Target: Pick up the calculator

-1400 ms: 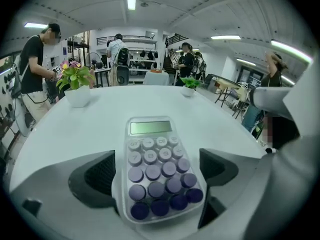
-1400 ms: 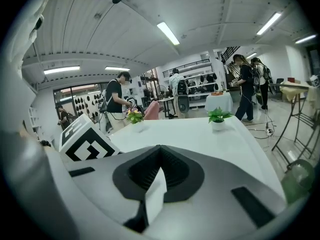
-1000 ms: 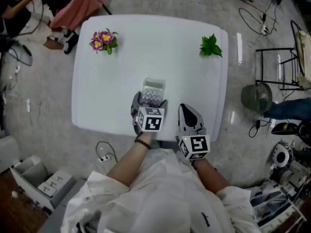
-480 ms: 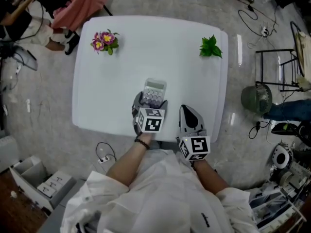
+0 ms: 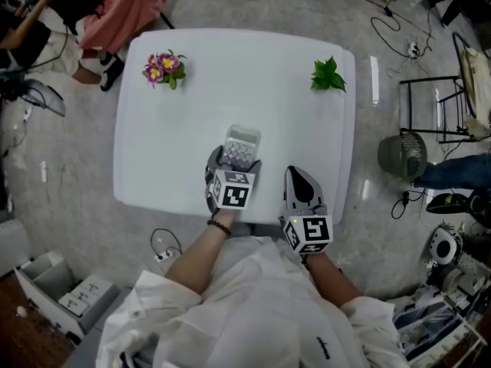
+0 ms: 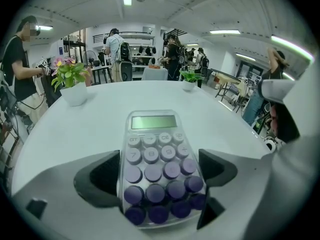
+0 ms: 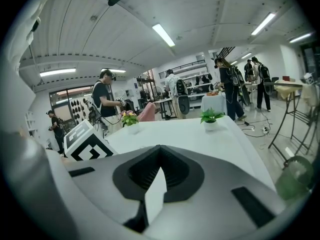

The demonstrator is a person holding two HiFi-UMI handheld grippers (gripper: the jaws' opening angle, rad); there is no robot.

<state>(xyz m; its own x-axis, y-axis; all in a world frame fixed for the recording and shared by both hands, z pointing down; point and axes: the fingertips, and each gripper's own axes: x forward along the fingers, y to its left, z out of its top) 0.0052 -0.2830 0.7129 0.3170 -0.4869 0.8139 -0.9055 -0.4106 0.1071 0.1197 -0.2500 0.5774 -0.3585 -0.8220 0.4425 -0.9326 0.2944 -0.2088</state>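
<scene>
Left gripper (image 5: 235, 162) sits at the calculator's (image 5: 243, 138) six o'clock end; on the worktop (image 5: 253, 60), flowers (image 5: 163, 67) at ten, plant (image 5: 327, 75) at two.

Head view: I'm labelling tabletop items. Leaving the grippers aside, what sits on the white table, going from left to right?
pink flowers → calculator → green plant

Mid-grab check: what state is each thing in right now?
calculator, keys up, held by its sides.
left tool, shut on the calculator.
right tool, shut, empty.
pink flower plant, upright on the table.
green plant, upright.
</scene>
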